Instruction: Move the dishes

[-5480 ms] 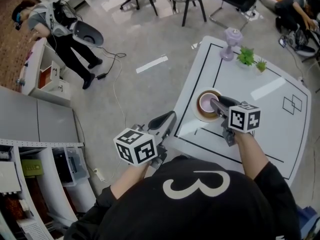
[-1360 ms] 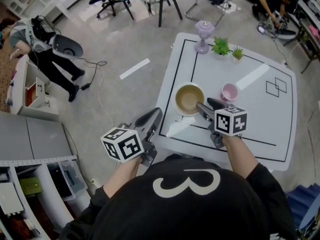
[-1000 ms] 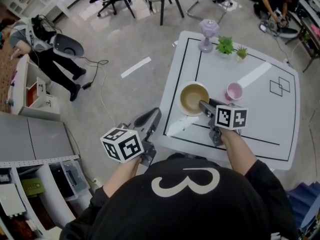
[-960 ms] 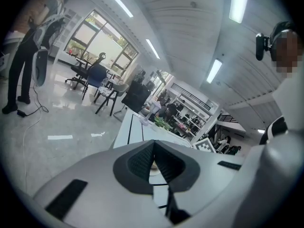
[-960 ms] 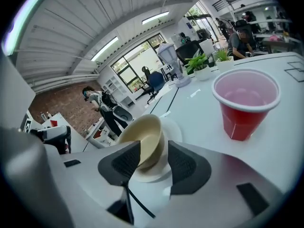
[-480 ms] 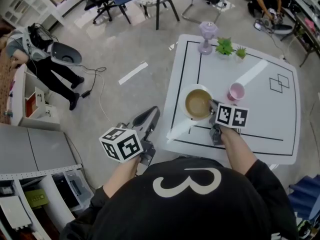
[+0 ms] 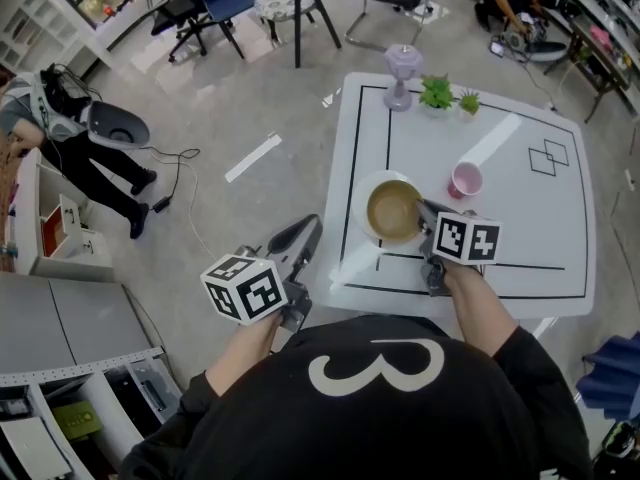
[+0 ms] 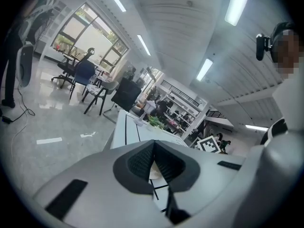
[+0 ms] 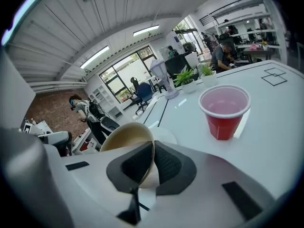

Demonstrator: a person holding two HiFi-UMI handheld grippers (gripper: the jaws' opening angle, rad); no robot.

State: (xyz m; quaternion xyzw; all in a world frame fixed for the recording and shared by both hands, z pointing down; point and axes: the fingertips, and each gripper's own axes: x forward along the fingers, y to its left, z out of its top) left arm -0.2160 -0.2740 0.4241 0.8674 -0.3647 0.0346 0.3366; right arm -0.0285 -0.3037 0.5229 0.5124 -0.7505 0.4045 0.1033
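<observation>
White worktop (image 7: 520,238) fills the upper right of the head view. Our right gripper (image 7: 427,214) pinches the rim of the tan bowl (image 7: 392,209), which is near the worktop's left side, in the middle of the picture. We see a white plate (image 7: 362,208) under it. A red cup (image 7: 466,179) stands just right of the bowl. Our left gripper (image 7: 306,232) is closed on nothing, over the floor at lower left.

The white table (image 7: 530,238) is glossy, throwing back the lights; the bowl (image 7: 392,210) looks matt, maybe ceramic; the red cup (image 9: 224,109) is smooth, shiny plastic.
</observation>
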